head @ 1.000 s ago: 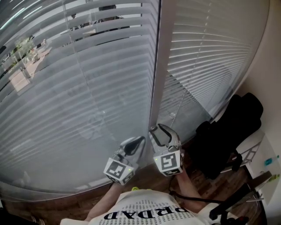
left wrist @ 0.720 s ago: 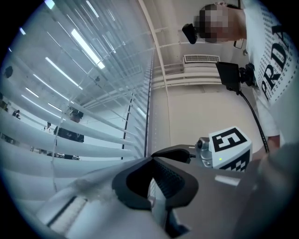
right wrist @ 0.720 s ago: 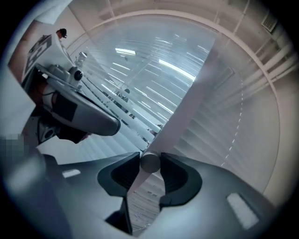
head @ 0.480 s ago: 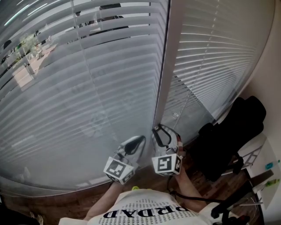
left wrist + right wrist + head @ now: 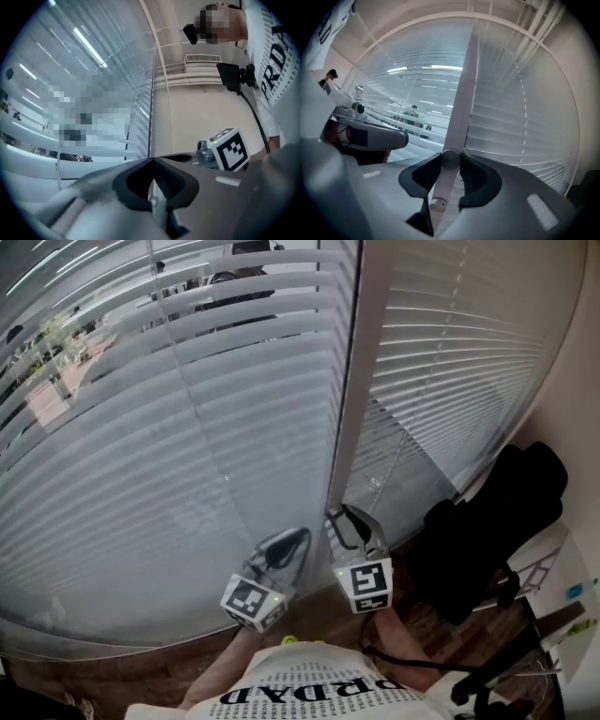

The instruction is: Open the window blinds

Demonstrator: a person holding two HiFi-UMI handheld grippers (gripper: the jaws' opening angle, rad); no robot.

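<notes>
Blinds point(image 5: 187, 456) mostly closed; tilt wand point(image 5: 457, 122) before mullion point(image 5: 349, 381); black bag point(image 5: 487, 521) right.

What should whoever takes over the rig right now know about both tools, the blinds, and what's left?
Right tool: jaws have just been closing and are now on the wand, near its lower end.
Left tool: shut and empty, beside the right one, low in front of the blinds.
Blinds: down; slats mostly closed, with gaps only near the top of the left one.
Done: wand grasped.
Left: probably twist the wand until the slats open.
</notes>
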